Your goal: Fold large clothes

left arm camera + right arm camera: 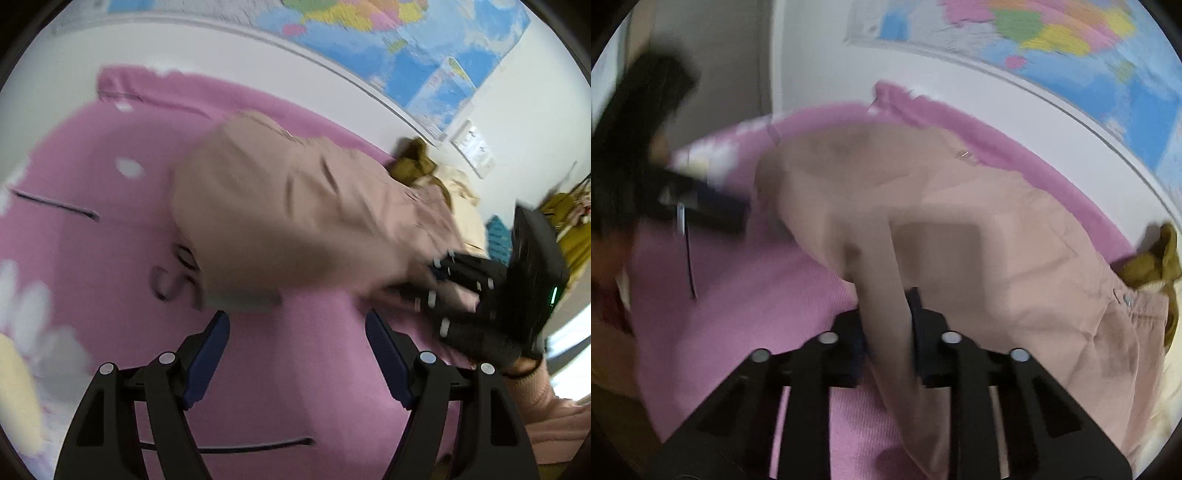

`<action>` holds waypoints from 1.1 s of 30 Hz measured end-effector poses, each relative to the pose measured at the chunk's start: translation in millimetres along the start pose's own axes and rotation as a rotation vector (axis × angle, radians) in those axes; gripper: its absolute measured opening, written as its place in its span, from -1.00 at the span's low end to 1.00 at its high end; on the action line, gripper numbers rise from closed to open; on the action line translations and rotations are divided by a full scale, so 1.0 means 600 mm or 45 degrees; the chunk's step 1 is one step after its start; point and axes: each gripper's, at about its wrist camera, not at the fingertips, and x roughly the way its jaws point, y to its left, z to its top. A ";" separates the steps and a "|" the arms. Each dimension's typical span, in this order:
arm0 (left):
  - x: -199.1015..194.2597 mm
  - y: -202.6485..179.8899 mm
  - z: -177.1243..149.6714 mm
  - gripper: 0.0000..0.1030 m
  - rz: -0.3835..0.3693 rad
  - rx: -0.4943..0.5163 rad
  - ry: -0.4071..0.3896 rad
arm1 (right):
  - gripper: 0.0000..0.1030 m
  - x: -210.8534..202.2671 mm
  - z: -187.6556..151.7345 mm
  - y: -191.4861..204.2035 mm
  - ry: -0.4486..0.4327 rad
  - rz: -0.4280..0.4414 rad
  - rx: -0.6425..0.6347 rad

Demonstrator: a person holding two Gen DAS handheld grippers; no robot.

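Observation:
A large beige garment [295, 214] lies spread and wrinkled on a pink sheet [110, 258]. In the right wrist view my right gripper [888, 306] is shut on a raised fold of this garment [960, 221], and the cloth runs down between its fingers. My left gripper [295, 325] stands open just above the sheet, short of the garment's near hem, with nothing between its fingers. A black-gloved hand [476, 295] holds the right gripper at the garment's right end. The left gripper shows as a dark blur [738, 216] at the left of the right wrist view.
An olive garment [410, 162] [1152, 258] and a cream one [461, 199] lie bunched beyond the beige garment's far end. A white wall with a world map [406, 44] [1052, 37] borders the sheet. A pink sleeve [554, 417] is at lower right.

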 end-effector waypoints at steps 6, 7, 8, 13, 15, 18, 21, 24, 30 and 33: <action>0.061 -0.012 0.024 0.43 -0.185 -0.095 0.026 | -0.64 -0.005 0.005 -0.012 -0.003 0.049 0.086; 0.066 -0.009 0.031 0.46 -0.200 -0.121 0.015 | -0.63 -0.003 0.002 -0.009 0.002 0.048 0.085; 0.068 0.000 0.040 0.50 -0.206 -0.176 -0.009 | -0.61 -0.002 0.003 -0.007 0.003 0.048 0.086; 0.071 0.045 0.068 0.57 -0.297 -0.376 -0.087 | -0.42 -0.010 -0.008 -0.016 0.000 0.101 0.182; 0.077 0.047 0.081 0.57 -0.296 -0.401 -0.078 | -0.33 -0.034 -0.025 -0.025 -0.021 0.164 0.275; 0.090 0.038 0.097 0.58 -0.253 -0.370 -0.051 | -0.08 -0.084 -0.067 -0.052 -0.081 0.322 0.469; 0.103 0.022 0.113 0.56 -0.165 -0.286 -0.024 | 0.26 -0.130 -0.135 -0.094 -0.120 0.474 0.741; 0.112 0.014 0.122 0.18 -0.058 -0.234 -0.019 | 0.38 -0.158 -0.220 -0.131 -0.114 0.516 1.019; 0.116 0.026 0.123 -0.37 0.010 -0.245 -0.023 | 0.33 -0.183 -0.322 -0.177 -0.170 0.362 1.369; 0.118 0.024 0.123 -0.36 0.008 -0.237 -0.015 | 0.41 -0.178 -0.313 -0.190 -0.229 0.279 1.411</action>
